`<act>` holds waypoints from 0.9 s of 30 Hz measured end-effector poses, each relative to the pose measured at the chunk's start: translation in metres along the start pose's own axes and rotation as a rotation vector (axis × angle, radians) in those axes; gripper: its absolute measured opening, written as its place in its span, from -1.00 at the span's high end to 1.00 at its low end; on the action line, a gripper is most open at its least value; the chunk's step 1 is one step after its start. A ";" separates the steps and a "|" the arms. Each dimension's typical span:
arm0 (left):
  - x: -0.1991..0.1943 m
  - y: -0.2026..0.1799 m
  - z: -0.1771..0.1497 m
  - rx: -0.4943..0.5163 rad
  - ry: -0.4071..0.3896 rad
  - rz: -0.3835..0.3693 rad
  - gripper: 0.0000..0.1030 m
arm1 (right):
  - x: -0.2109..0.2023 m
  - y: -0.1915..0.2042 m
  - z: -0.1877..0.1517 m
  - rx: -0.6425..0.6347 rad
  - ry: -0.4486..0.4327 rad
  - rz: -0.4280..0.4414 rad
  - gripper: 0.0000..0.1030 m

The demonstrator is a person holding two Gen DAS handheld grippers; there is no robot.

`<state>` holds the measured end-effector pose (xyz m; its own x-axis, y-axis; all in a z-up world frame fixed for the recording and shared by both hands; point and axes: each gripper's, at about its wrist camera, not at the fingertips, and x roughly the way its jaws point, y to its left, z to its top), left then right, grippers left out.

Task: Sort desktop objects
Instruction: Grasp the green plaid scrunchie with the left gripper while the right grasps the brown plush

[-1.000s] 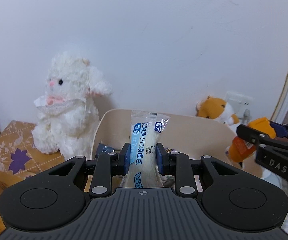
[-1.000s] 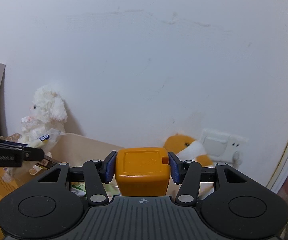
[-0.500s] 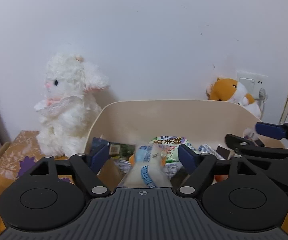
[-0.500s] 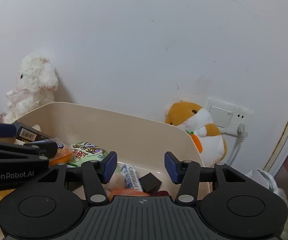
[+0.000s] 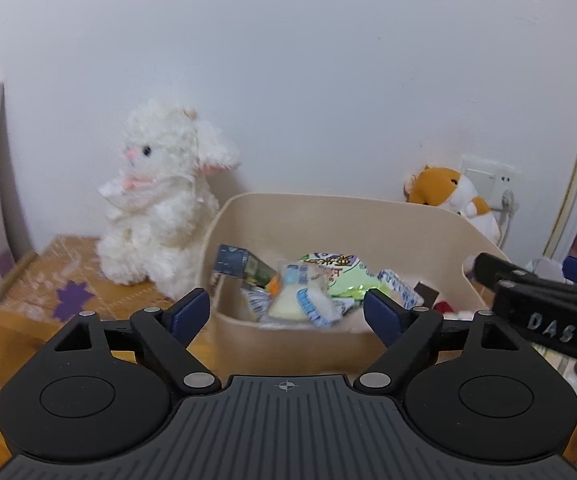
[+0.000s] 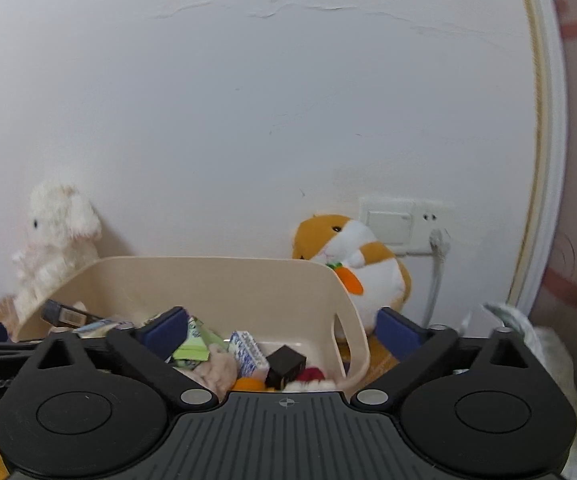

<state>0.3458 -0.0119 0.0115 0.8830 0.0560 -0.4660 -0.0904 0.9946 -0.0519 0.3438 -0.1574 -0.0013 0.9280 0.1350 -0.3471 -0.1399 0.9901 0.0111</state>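
A beige bin (image 5: 224, 240) holds several snack packets. Among them lies the clear bread packet with blue print (image 5: 300, 304), just beyond my left gripper (image 5: 286, 314). Its jaws are opening, stand wide, and no pad touches anything. In the right wrist view my right gripper (image 6: 282, 330) hangs over the same bin (image 6: 208, 276). Its jaws are opening too, with nothing pressed between them. Under it lie an orange box (image 6: 248, 384), mostly hidden by the gripper body, and a black cube (image 6: 286, 364). A finger (image 5: 536, 304) of the right gripper shows at the bin's right end.
A white plush bunny (image 5: 160, 208) sits left of the bin on a patterned brown box (image 5: 68, 280). An orange and white hamster plush (image 6: 352, 256) stands behind the bin's right end by a wall socket (image 6: 408, 224) with a cable. A crumpled cloth (image 6: 528, 332) lies at the right.
Both grippers went from shut to open. The bread packet left the left jaws and the orange box left the right jaws; both now lie in the bin. Both views have drawn back.
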 end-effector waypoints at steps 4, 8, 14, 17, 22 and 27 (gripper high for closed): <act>-0.023 0.015 -0.010 0.010 0.019 -0.023 -0.68 | -0.022 -0.006 -0.015 0.005 0.029 -0.046 -1.00; -0.040 0.031 -0.023 -0.015 0.070 -0.099 -0.68 | -0.044 -0.006 -0.035 -0.103 0.059 -0.105 -1.00; -0.063 0.031 -0.049 0.011 0.090 -0.119 -0.68 | -0.077 -0.020 -0.060 -0.088 0.115 -0.057 -1.00; -0.078 0.024 -0.065 0.042 0.100 -0.156 -0.68 | -0.095 -0.027 -0.068 -0.053 0.119 0.019 -1.00; -0.091 0.006 -0.094 0.144 0.151 -0.186 -0.68 | -0.108 -0.031 -0.080 -0.021 0.146 0.137 -1.00; -0.087 0.004 -0.113 0.152 0.237 -0.244 -0.68 | -0.109 -0.025 -0.084 -0.002 0.170 0.183 -0.94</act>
<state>0.2167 -0.0226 -0.0480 0.7371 -0.1890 -0.6488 0.1954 0.9787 -0.0631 0.2169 -0.2003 -0.0422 0.8162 0.3032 -0.4919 -0.3006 0.9498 0.0867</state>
